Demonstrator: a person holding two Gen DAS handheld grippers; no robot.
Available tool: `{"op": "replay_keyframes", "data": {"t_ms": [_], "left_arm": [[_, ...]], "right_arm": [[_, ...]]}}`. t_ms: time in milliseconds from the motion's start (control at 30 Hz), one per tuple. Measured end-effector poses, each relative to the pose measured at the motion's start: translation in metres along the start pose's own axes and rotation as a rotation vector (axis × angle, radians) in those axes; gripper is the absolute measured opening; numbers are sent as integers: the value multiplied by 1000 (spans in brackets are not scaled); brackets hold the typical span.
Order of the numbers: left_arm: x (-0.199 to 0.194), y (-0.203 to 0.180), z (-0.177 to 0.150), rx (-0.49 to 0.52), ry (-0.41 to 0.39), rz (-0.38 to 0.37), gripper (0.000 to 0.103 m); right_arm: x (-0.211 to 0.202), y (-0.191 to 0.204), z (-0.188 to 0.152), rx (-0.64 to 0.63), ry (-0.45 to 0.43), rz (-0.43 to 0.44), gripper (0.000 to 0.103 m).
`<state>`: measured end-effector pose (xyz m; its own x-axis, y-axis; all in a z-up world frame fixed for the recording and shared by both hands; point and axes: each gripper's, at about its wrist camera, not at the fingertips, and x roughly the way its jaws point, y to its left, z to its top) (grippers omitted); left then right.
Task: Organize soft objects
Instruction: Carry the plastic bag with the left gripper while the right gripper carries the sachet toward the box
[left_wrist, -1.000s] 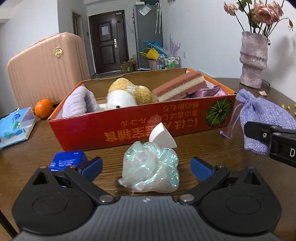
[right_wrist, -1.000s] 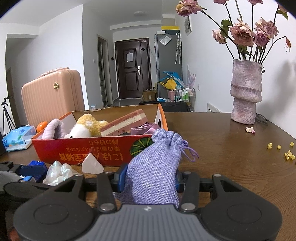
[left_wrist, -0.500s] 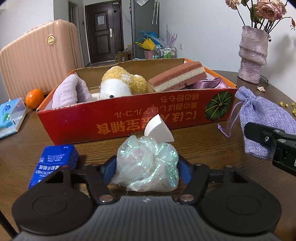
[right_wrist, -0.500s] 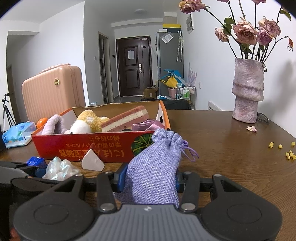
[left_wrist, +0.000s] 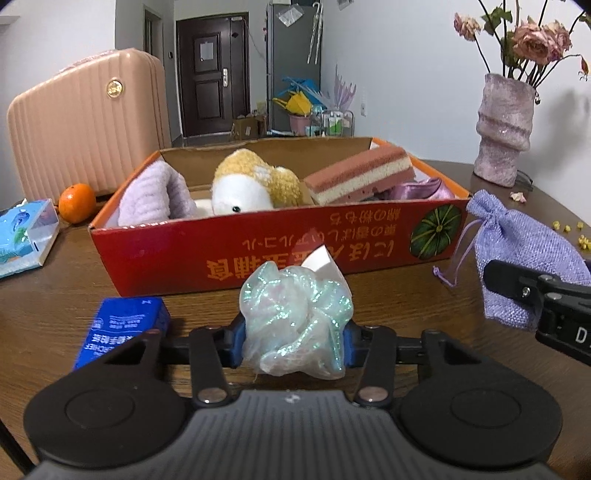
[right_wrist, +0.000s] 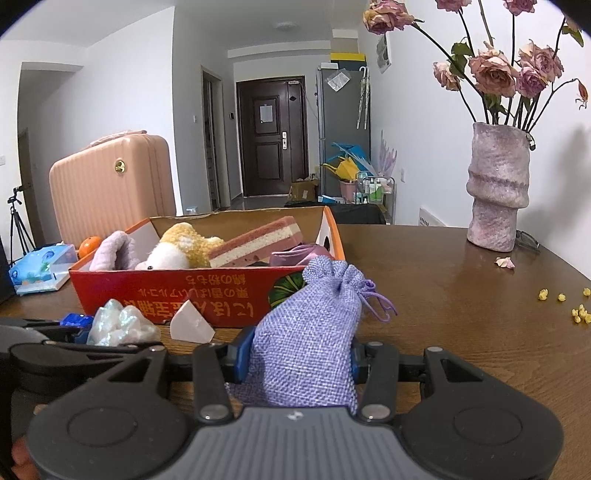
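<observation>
Two soft things are gripped at once: the left tongs (left_wrist: 293, 341) are closed on a crumpled iridescent plastic-film bundle (left_wrist: 295, 317), and the right tongs (right_wrist: 299, 360) pinch a lilac woven drawstring pouch (right_wrist: 310, 332) around its lower body. Both sit low over the brown wooden desk (right_wrist: 461, 325), just in front of the red cardboard box (left_wrist: 258, 251), which already holds a yellow-and-white plush toy (left_wrist: 251, 188), a lavender knitted piece (left_wrist: 155, 197) and a pink-and-cream layered sponge (left_wrist: 358, 175).

The step in hand looks like lifting each item over the near wall and dropping it inside. A clean lift first seems wise, high enough that the pouch's dangling cord (right_wrist: 376, 302) and the film clear the rim. The bundle is springy, so a firm squeeze until it is over open space should help. Free room appears between the plush and the sponge. A small white wedge (right_wrist: 190, 326) lies by the box wall; avoid nudging it.

The box front carries orange Japanese characters, upside down from here, and a green pumpkin picture (left_wrist: 436, 230). A blue packet (left_wrist: 122, 328) beside the left tongs bears white print too small to read.
</observation>
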<state>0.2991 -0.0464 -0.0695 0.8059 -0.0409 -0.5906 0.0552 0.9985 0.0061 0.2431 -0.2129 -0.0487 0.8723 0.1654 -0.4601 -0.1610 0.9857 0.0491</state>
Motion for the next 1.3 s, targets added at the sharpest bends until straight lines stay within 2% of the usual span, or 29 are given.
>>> {"op": "replay_keyframes", "data": {"t_ms": [900,1300], "left_arm": [[-72,19,3,-37,-237,38,47],[-79,23,9,-47,-282,56,47]], "right_arm": [[-31,7,5,-17,-167,71,46],[-36,21,6,-6,-234,88,46]]}}
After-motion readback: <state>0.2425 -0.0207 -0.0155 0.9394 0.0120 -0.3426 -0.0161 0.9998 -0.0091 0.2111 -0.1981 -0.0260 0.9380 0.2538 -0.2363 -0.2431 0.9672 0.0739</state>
